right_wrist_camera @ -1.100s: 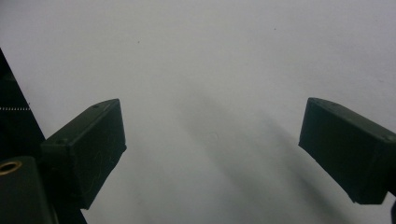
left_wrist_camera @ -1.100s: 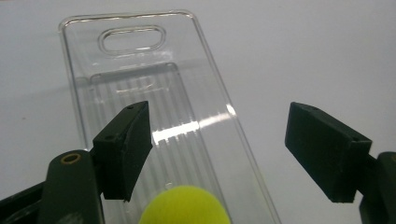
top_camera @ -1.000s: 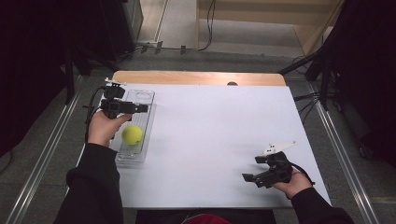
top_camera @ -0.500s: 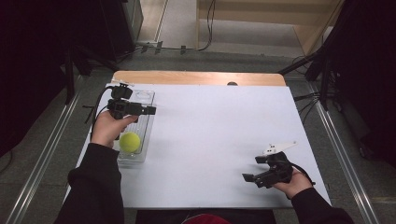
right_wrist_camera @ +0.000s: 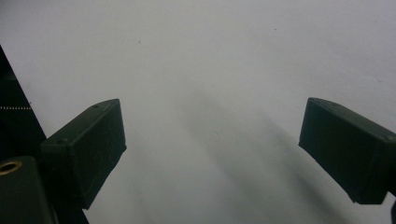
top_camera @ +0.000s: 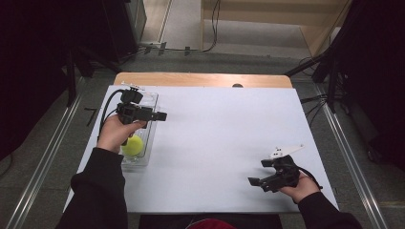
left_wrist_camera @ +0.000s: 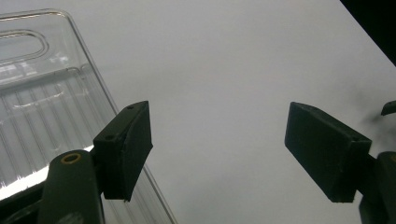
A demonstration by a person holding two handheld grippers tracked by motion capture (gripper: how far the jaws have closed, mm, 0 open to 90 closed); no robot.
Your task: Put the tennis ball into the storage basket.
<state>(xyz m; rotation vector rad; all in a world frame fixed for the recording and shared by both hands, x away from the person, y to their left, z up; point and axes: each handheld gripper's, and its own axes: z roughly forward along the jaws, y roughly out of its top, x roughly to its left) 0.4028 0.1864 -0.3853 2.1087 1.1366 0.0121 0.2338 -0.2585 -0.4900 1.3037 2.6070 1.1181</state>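
High view: the round yellow-green ball (top_camera: 132, 144) lies in the clear plastic tray (top_camera: 152, 101); probably light, rolling; grip across its middle. Both tongs, left (top_camera: 161, 116) and right (top_camera: 253, 182), gape wide, empty.

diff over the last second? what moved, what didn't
The left gripper has drawn back from over the clear tray towards the tray's far end and its table-side edge, jaws open and empty. The yellow-green ball looks to lie a little nearer the tray's near end than before, though the hand partly covers it. Nothing was gripped or released. The right gripper stayed low at the near right of the white table, open.
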